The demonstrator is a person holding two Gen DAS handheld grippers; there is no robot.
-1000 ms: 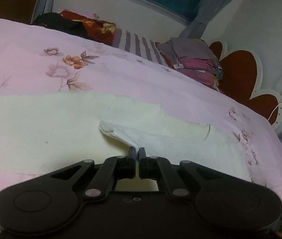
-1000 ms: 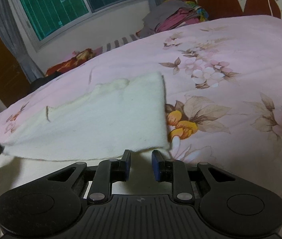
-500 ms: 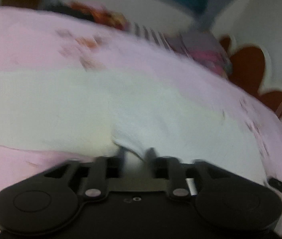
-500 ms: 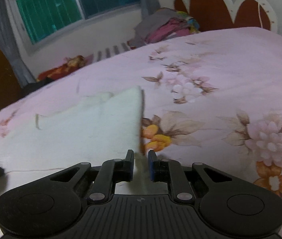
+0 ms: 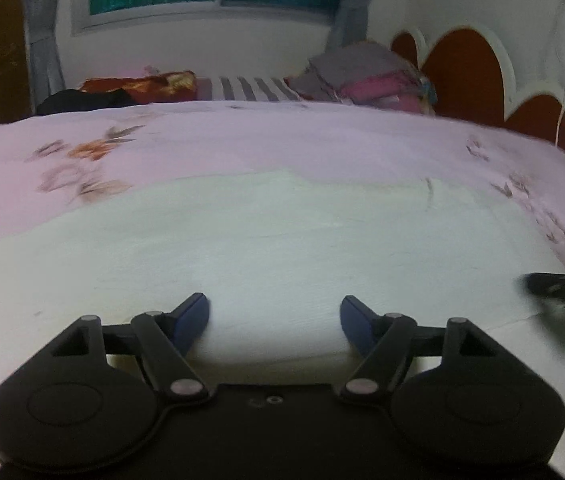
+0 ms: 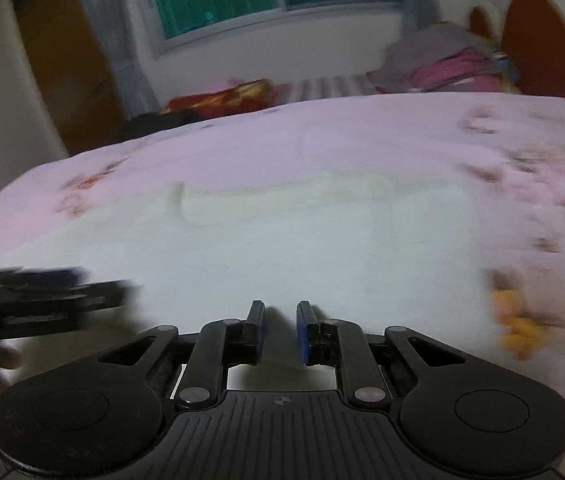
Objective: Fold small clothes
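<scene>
2 grippers, neither holding anything: left gripper (image 5: pixel 274 320) spread wide, right gripper (image 6: pixel 278 330) parted by a narrow gap, both low over the near edge of the cloth (image 5: pixel 282 248), which lies flat on the bed (image 5: pixel 242 144). Risk: a shallow pinch grabs only 1 layer or the sheet too, skewing the fold.

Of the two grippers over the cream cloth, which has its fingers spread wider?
The left gripper: its blue-padded fingers stand far apart over the cream cloth. The right gripper shows only a narrow gap and holds nothing.
</scene>
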